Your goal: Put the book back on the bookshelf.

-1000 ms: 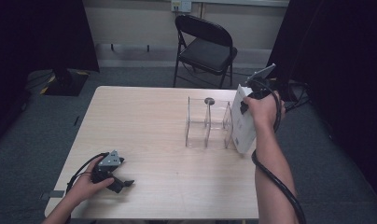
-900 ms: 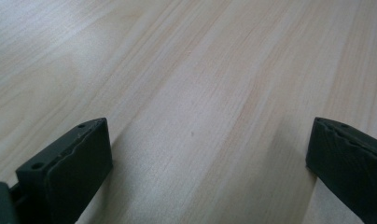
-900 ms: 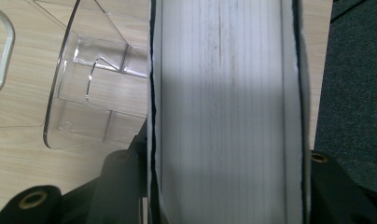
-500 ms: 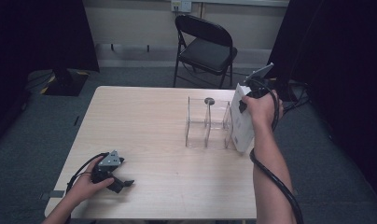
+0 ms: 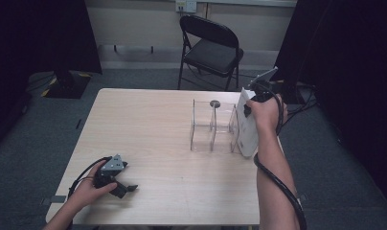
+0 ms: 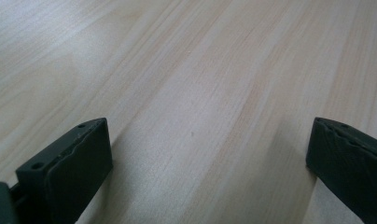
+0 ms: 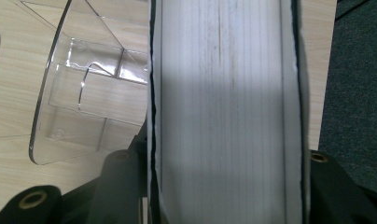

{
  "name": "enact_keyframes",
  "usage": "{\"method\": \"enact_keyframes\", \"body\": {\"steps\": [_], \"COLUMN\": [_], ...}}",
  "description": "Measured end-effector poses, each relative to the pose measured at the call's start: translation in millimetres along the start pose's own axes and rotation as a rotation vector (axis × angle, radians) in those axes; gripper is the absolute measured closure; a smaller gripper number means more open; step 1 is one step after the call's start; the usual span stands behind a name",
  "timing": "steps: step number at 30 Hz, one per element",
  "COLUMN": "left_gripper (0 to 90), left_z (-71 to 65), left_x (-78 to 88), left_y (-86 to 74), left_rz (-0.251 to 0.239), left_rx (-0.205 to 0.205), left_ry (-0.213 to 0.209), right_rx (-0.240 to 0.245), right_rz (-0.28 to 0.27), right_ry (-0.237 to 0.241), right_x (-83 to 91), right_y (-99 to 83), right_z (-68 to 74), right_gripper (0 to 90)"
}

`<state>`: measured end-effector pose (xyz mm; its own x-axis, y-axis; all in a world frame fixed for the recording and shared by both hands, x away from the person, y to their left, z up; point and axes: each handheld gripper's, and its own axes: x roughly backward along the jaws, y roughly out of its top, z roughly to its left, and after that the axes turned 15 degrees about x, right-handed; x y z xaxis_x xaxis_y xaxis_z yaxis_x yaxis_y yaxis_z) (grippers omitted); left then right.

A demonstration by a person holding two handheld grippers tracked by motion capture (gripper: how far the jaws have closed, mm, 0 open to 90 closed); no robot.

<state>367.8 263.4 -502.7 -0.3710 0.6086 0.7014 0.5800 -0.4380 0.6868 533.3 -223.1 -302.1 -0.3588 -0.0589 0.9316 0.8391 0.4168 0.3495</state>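
Note:
A thick white book point(image 5: 247, 128) stands upright at the right end of the clear acrylic divider rack point(image 5: 213, 127). From above, my right gripper point(image 5: 253, 103) is shut on the book's top edge; in the right gripper view the book's page block point(image 7: 224, 107) runs between my two black jaws, with the clear rack point(image 7: 84, 93) to its left. My left gripper point(image 5: 127, 188) lies on the wooden table point(image 5: 148, 139) near its front left corner, held by a hand. Its fingers point(image 6: 70, 172) stand wide apart over bare wood with nothing between them.
A black folding chair point(image 5: 208, 48) stands beyond the table's far edge. A small dark round piece point(image 5: 214, 103) sits at the rack's far side. Grey carpet point(image 5: 340, 158) lies right of the table edge, close to the book. Cables trail from both grippers.
The right hand with the book has shifted very slightly down beside the rack. The left gripper has stayed where it was.

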Motion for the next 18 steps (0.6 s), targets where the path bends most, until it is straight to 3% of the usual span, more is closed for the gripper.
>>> {"method": "enact_keyframes", "body": {"steps": [18], "left_gripper": [0.0], "left_z": [0.3], "left_x": [-0.1], "left_y": [0.0], "left_rz": [0.000], "left_rx": [0.000], "left_ry": [-0.006], "right_rx": [-0.020], "right_rz": [-0.021], "right_ry": [-0.008], "right_x": [-7.6], "right_y": [1.2], "right_z": [1.2], "right_gripper": [52.2]}}
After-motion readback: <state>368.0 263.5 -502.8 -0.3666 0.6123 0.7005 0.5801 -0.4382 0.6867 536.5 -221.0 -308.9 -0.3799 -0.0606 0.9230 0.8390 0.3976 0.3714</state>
